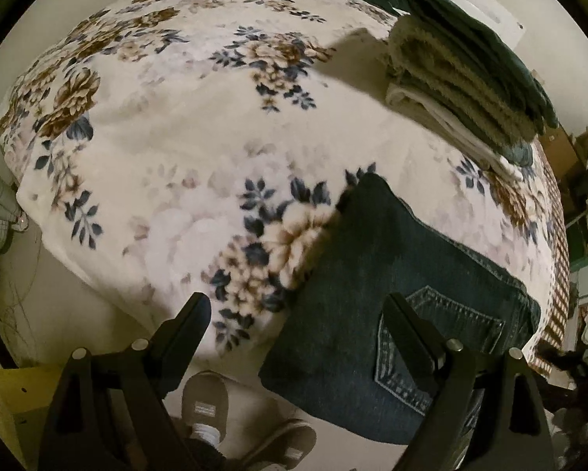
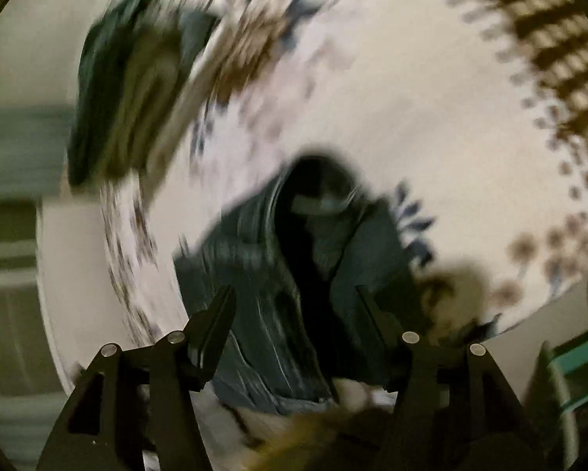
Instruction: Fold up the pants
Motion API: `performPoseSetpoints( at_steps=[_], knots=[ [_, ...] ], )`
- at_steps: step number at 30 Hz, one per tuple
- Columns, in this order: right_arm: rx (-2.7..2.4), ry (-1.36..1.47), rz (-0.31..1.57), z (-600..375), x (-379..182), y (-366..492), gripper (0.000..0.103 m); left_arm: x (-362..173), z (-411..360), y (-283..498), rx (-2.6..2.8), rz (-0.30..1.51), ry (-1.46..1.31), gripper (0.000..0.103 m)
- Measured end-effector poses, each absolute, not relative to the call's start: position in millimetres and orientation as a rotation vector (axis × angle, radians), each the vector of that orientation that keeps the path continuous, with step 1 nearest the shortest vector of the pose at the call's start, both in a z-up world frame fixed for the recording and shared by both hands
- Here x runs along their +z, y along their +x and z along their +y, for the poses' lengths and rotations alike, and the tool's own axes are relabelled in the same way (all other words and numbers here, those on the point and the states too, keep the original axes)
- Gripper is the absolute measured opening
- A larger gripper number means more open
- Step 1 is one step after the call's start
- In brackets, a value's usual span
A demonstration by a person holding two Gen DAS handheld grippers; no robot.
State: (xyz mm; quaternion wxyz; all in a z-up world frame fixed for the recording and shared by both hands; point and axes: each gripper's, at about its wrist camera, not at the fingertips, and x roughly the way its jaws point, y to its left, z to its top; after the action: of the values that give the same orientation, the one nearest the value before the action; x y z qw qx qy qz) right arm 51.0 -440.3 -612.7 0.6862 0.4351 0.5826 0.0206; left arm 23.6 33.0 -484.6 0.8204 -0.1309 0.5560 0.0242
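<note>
Both tongs, left [image 1: 297, 314] and right [image 2: 294, 302], I see spread and gripping nothing; folded jeans [image 1: 392, 286] lie on the flowered bed [image 1: 176, 137], beneath and beyond the fingertips.

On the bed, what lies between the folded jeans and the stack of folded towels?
Nothing: in the left wrist view only bare floral blanket separates the jeans from the towel stack. The right wrist view is too blurred to add anything.
</note>
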Motion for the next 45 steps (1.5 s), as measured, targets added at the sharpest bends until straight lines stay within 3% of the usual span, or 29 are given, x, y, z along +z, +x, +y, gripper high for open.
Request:
performPoseSetpoints(
  at_steps=[4,5,7,8,18,25,30,34,35,37,38,39,45],
  knots=[
    [0.157,0.879,1.353,-395.5,-640.1,65.5,0.063,-489.8,30.3,20.1,0.045,1.198,-0.266,0.090],
    [0.173,0.886,1.356,-385.7,-647.3,67.9,0.058,-491.6,30.7,19.0,0.047,1.202,-0.265,0.090],
    [0.183,0.920,1.316,-377.9,-650.9,65.6,0.017,-492.6,32.6,17.4,0.055,1.205,-0.261,0.090],
    [0.182,0.926,1.309,-372.1,-646.3,63.9,0.008,-491.9,34.1,16.2,0.060,1.203,-0.262,0.090],
    [0.337,1.208,1.163,-296.3,-539.4,13.4,0.006,-481.1,62.8,15.6,0.148,1.164,-0.292,0.090],
    [0.335,1.471,1.100,-294.5,-532.6,21.1,0.006,-470.6,66.2,27.3,0.147,1.121,-0.303,0.090],
    [0.068,1.398,1.051,-389.9,-549.0,28.7,0.006,-466.1,58.2,27.4,0.111,1.103,-0.307,0.090],
    [0.107,1.180,1.194,-392.4,-539.5,60.0,0.007,-460.9,49.1,19.9,0.106,1.094,-0.236,0.090],
    [0.124,1.088,1.276,-382.2,-540.0,68.0,0.007,-456.5,43.2,17.2,0.089,1.089,-0.203,0.090],
    [0.094,0.979,1.320,-378.0,-541.8,66.3,0.020,-446.3,26.7,11.0,0.024,1.068,-0.144,0.090],
    [0.061,0.938,1.323,-379.1,-543.0,60.9,0.048,-441.6,13.9,6.8,-0.020,1.057,-0.097,0.090],
    [0.036,0.918,1.321,-386.2,-543.8,50.0,0.069,-438.4,2.0,2.4,-0.060,1.046,-0.055,0.090],
    [-0.139,0.964,1.303,-424.2,-573.7,-7.3,0.076,-452.6,-101.8,-42.8,-0.408,1.013,0.332,0.090]
  ],
)
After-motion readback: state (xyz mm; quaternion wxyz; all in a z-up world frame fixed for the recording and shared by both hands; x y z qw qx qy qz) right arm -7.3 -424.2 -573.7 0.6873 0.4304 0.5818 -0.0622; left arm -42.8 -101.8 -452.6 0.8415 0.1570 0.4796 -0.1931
